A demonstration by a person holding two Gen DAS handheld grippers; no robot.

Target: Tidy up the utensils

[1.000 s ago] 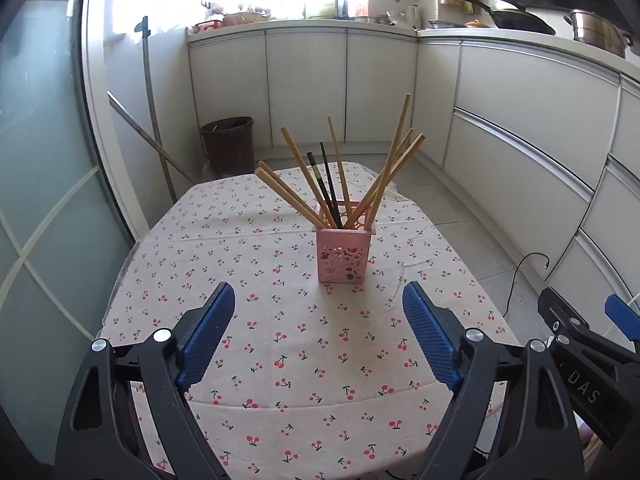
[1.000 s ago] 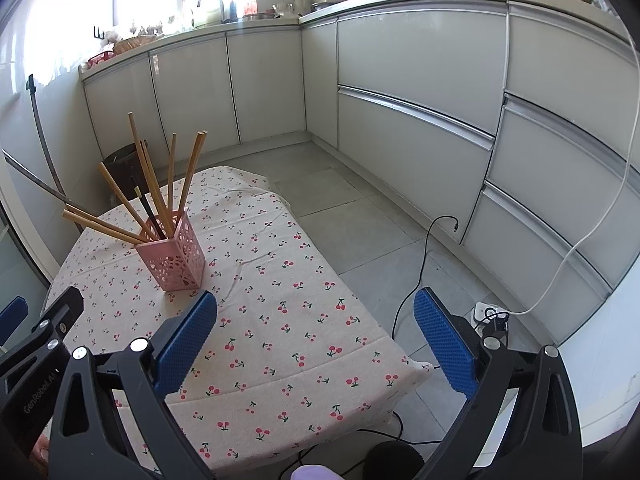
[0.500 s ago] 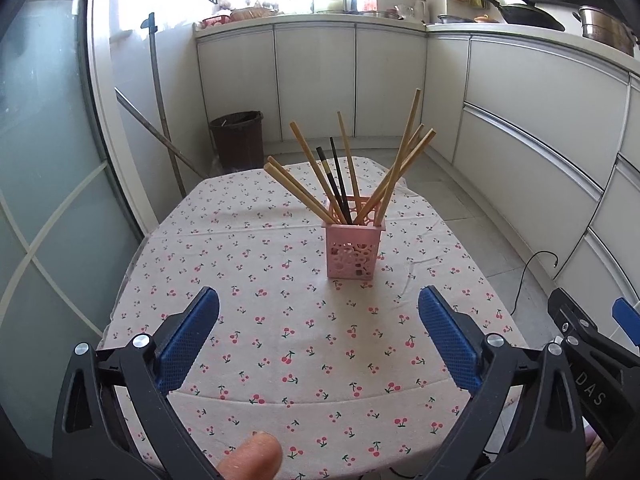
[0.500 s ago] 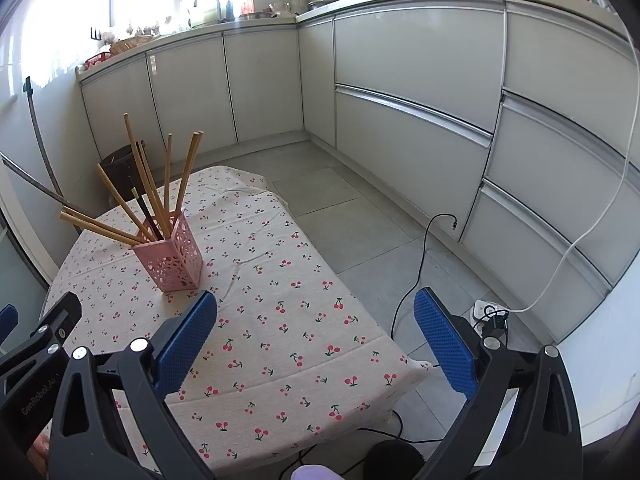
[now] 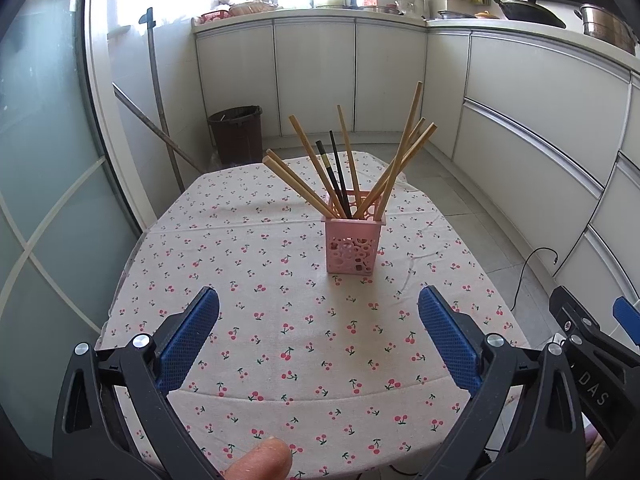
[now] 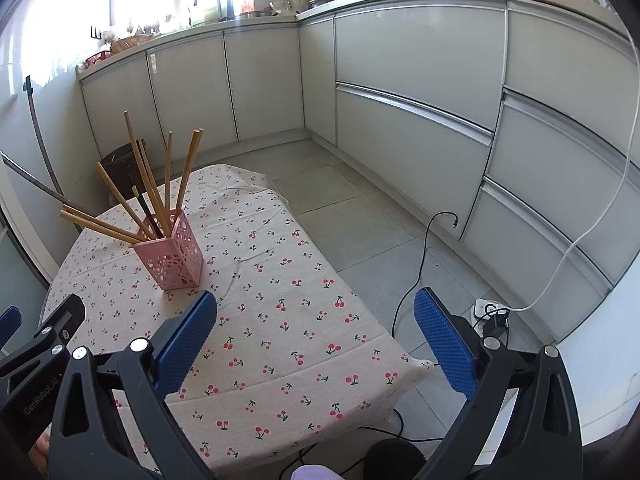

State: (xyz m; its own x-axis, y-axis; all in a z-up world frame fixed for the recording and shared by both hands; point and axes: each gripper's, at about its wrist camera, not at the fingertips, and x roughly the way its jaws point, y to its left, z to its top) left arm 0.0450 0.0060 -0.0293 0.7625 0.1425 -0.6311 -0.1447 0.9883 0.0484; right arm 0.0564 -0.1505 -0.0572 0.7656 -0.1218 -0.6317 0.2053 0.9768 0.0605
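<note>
A pink perforated holder (image 5: 352,245) stands upright near the middle of the cherry-print tablecloth (image 5: 260,264). It holds several wooden chopsticks (image 5: 400,160) and two black ones (image 5: 336,174), fanned outward. My left gripper (image 5: 318,336) is open and empty, above the near part of the table, well short of the holder. In the right wrist view the holder (image 6: 173,261) stands to the left. My right gripper (image 6: 316,338) is open and empty over the table's right front corner.
A dark bin (image 5: 236,134) and leaning poles (image 5: 160,96) stand beyond the table's far left. White cabinets (image 6: 412,92) run along the back and right. Cables (image 6: 420,264) and a power strip (image 6: 490,312) lie on the floor to the right.
My left gripper has drawn back and risen slightly, so the holder looks farther off, and a fingertip now shows at the bottom edge. The right gripper has barely moved.
</note>
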